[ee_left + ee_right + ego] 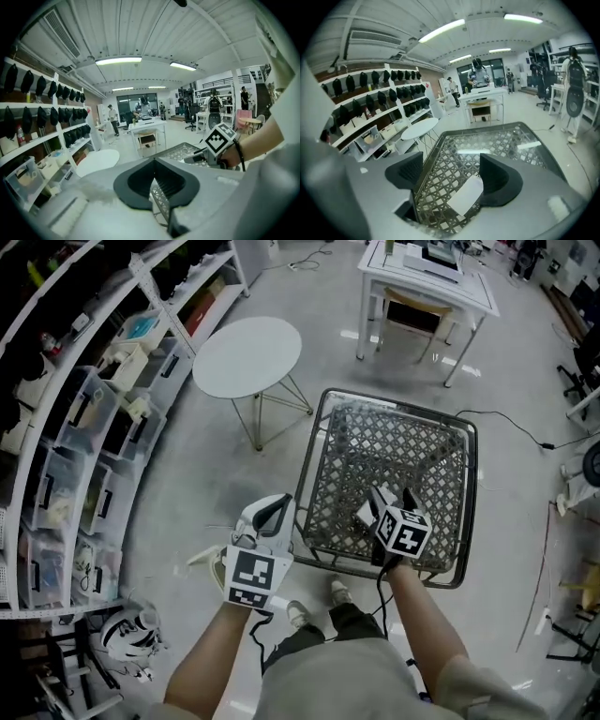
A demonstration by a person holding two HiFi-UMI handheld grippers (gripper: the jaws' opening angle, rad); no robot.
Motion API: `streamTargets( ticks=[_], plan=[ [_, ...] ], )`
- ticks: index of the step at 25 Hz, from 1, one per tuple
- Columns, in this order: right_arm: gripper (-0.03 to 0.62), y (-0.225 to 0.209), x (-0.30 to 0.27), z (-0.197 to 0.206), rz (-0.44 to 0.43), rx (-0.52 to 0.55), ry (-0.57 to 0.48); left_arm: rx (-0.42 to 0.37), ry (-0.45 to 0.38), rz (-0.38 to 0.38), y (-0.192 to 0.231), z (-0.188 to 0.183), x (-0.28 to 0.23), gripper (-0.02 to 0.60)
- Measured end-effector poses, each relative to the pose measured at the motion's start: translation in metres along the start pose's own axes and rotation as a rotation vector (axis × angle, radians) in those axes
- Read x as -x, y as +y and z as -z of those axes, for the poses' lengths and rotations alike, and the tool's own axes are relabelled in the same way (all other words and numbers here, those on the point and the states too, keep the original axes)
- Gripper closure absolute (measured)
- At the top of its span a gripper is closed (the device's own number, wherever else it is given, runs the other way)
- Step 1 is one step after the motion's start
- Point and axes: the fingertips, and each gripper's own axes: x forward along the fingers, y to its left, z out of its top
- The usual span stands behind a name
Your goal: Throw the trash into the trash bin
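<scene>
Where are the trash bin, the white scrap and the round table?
trash bin (403,451), head view, bare mesh inside it.
white scrap (464,194), right gripper view, middle of the sheet.
round table (247,355), head view, centre of the tabletop.

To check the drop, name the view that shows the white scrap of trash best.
The right gripper view: the white scrap shows large between the open jaws, over the mesh bin. The head view shows it only small, beside the right gripper. The left gripper view does not show it.
</scene>
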Motion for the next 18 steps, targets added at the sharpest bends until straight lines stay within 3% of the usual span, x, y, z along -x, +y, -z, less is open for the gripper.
streamTargets(
  ticks=[9,18],
  plan=[
    [0.183,-0.051,-0.072,0.097,0.137,-0.161,0.164,0.059,0.145,0.056,-0.027,0.069,-0.049,0.580],
    [0.177,-0.066,-0.108,0.150,0.211,-0.195,0.283,0.150,0.215,0.042,-0.026,0.098,-0.069,0.580]
  ],
)
